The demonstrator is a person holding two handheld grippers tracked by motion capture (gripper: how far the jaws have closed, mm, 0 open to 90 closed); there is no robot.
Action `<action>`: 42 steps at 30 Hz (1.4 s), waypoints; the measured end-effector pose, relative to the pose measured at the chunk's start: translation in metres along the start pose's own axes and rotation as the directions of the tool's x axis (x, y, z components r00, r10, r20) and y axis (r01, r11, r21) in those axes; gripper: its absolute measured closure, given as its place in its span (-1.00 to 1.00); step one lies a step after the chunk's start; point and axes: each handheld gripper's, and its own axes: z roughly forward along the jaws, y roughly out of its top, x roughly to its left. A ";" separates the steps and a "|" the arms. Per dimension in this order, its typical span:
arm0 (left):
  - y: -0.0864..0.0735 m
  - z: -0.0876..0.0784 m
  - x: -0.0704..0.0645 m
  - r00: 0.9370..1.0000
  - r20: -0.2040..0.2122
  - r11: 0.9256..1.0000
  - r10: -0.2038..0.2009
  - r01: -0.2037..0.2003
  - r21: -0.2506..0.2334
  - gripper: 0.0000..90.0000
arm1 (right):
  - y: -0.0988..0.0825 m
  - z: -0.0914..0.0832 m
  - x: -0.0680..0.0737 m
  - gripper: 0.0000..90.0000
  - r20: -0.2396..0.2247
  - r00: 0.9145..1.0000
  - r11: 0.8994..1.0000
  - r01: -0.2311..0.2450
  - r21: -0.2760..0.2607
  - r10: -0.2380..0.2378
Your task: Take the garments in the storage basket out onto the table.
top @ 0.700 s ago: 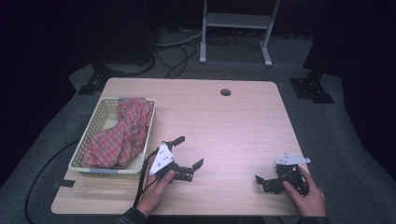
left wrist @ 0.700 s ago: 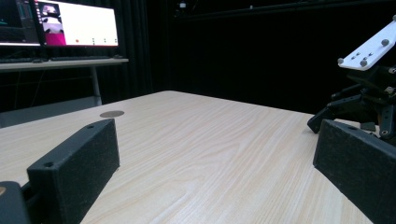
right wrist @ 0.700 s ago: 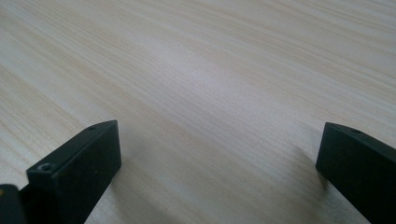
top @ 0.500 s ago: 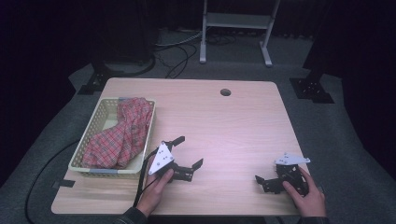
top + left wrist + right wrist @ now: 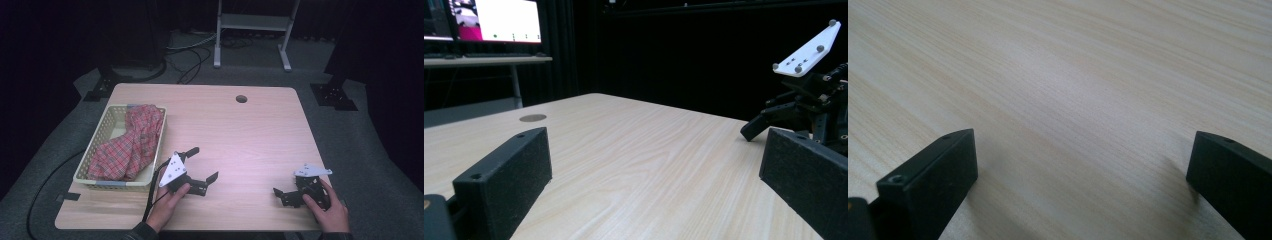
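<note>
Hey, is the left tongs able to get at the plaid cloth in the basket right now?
Probably yes: the left tongs sit open beside the basket, the plaid cloth lies uncovered, and nothing stands between.

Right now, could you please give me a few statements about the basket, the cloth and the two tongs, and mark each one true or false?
1. The red plaid cloth lies inside the basket. True.
2. The left tongs are clamped on the cloth. False: their jaws stand wide apart over bare table, with nothing between them.
3. The basket stands on the left part of the table. True.
4. The right tongs hold a cup. False: their jaws are open and hold nothing.
5. The round hole in the table is near the person's edge. False: it is near the far edge.
</note>
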 end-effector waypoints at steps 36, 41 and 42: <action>0.034 -0.010 0.000 0.996 0.076 0.999 -0.036 0.034 0.024 -1.00 | 0.000 0.000 0.000 -1.00 0.000 1.000 1.000 0.001 0.001 -0.001; 0.034 -0.010 0.001 0.996 0.077 0.999 -0.045 0.043 0.031 -1.00 | 0.000 0.000 0.000 -1.00 0.000 1.000 1.000 0.000 0.001 0.000; 0.034 -0.010 0.001 0.996 0.077 0.998 -0.051 0.049 0.032 -1.00 | 0.000 0.000 0.000 -1.00 0.000 1.000 1.000 0.001 0.001 -0.001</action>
